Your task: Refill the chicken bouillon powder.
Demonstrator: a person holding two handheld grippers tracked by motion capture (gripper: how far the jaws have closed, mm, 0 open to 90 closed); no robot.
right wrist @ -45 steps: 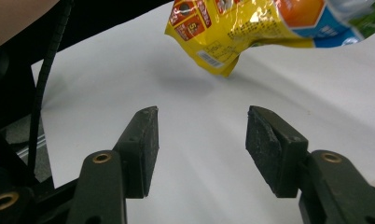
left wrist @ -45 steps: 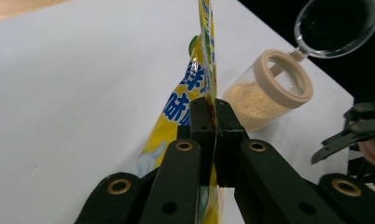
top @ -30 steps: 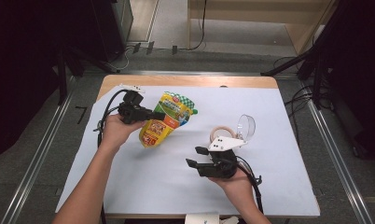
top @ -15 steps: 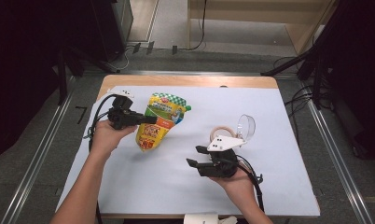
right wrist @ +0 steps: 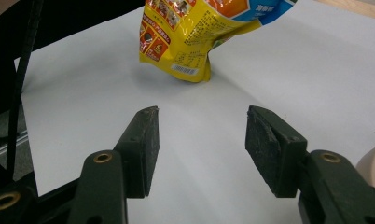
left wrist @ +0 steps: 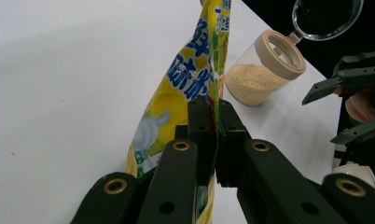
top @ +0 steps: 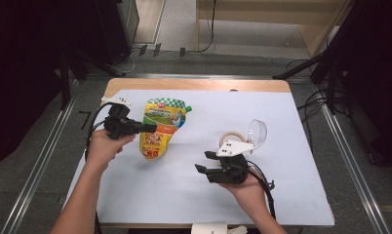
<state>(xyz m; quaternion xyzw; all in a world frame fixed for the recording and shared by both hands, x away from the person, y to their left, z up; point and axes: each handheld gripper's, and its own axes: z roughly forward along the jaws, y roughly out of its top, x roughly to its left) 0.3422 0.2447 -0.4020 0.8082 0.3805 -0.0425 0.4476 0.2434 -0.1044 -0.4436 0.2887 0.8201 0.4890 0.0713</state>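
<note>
High view: the left claw (top: pixel 150 128) stays clenched on the edge of the yellow pouch (top: pixel 160 127), which has shifted away from the open jar (top: pixel 231 139) and now stands more upright on the tabletop (top: pixel 282 126) — likely being readied for pouring. The right claw (top: pixel 204 161) rests released, jaws apart and empty, just in front of the jar.

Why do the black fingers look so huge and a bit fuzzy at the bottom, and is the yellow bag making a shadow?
Left gripper view: the fingers sit right by the camera, so they loom large and soft, clamped on the bag. Right gripper view: the bag casts a faint grey shadow on the white sheet. High view: the surroundings are dark.
</note>
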